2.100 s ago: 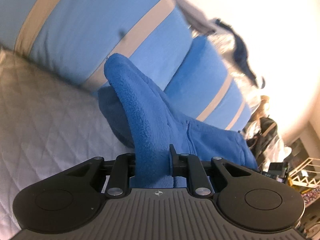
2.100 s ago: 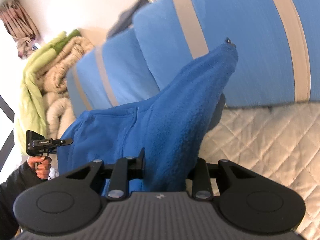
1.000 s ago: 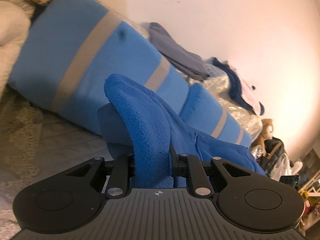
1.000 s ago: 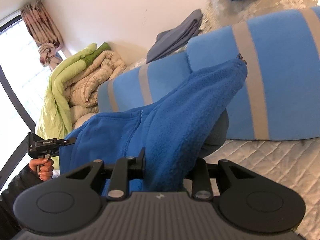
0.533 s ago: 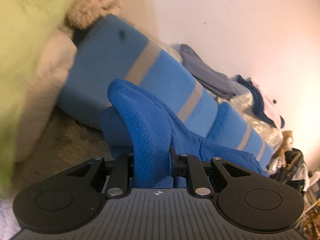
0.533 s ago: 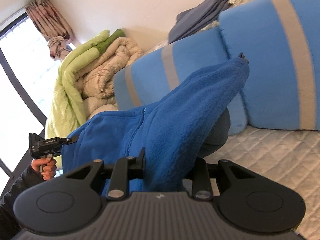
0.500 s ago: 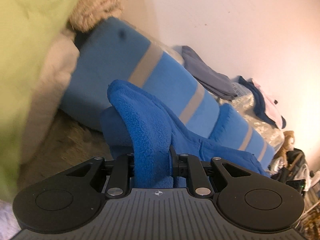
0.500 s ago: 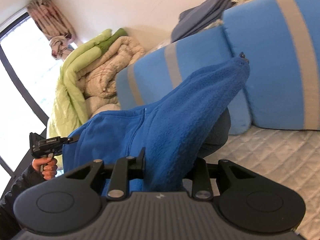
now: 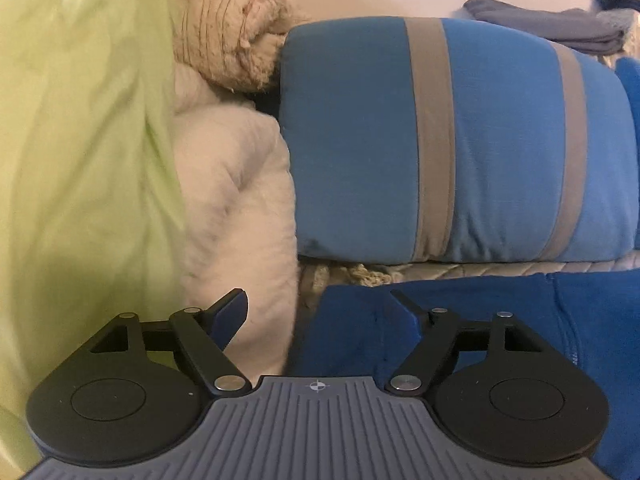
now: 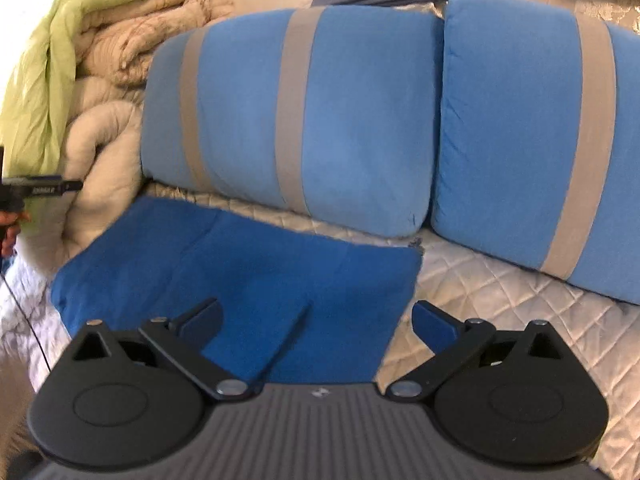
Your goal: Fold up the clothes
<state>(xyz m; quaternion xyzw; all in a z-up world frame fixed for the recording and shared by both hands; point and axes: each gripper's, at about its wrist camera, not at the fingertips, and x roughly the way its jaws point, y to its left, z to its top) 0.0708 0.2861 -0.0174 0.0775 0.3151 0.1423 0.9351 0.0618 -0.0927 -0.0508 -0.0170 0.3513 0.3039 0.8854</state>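
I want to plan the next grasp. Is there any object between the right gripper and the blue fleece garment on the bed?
Nothing visible. The right gripper is open directly over the blue fleece garment, which lies flat on the quilted cover.

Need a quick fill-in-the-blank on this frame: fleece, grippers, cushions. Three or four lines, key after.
1. The blue fleece lies spread on the ____ quilted cover.
2. The right gripper has just been opening; its jaws now stand ____, clamping nothing.
3. The left gripper has also just been opening, the fleece's ____ edge under it.
4. The blue cushions carry ____ stripes.

Missing words: white; open; left; grey
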